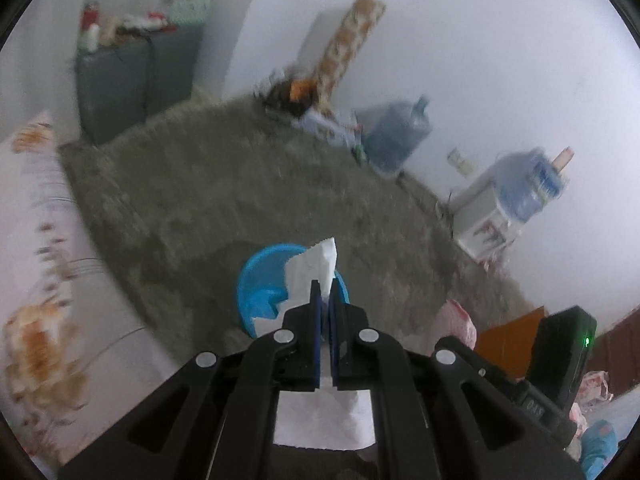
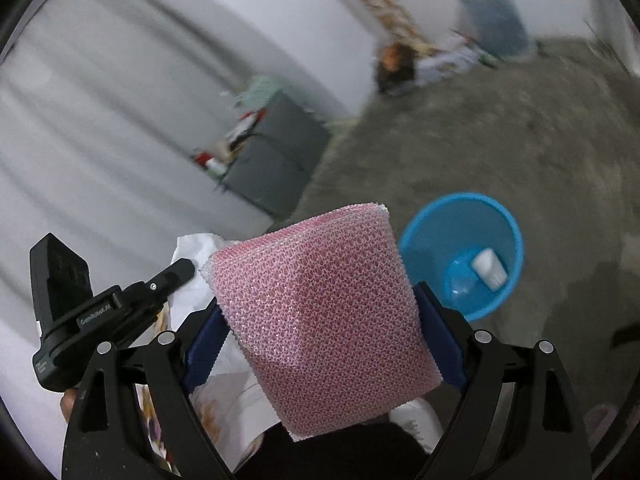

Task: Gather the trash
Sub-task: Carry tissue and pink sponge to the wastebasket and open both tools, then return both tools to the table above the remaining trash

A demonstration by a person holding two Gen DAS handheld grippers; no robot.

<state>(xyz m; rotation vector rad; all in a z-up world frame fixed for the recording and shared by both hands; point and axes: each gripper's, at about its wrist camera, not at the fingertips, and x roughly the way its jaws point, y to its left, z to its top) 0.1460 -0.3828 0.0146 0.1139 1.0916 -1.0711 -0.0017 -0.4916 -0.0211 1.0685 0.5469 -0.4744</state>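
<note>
Because both pieces of trash are headed for the blue bin (image 2: 460, 256) on the concrete floor (image 1: 240, 184), each is carried clear of the ground. Left gripper (image 1: 325, 300) fingers are closed tight on a white paper tissue (image 1: 314, 276), tilted down, bin at twelve o'clock just beyond. Right gripper (image 2: 320, 316) fingers, spread wide, clasp a pink mesh foam sleeve (image 2: 320, 308); bin sits at two o'clock, a white scrap (image 2: 490, 268) inside.

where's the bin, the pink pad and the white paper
bin (image 2: 424, 236): right wrist view, inner wall.
pink pad (image 2: 320, 312): right wrist view, front face.
white paper (image 1: 316, 268): left wrist view, part above the fingers.
</note>
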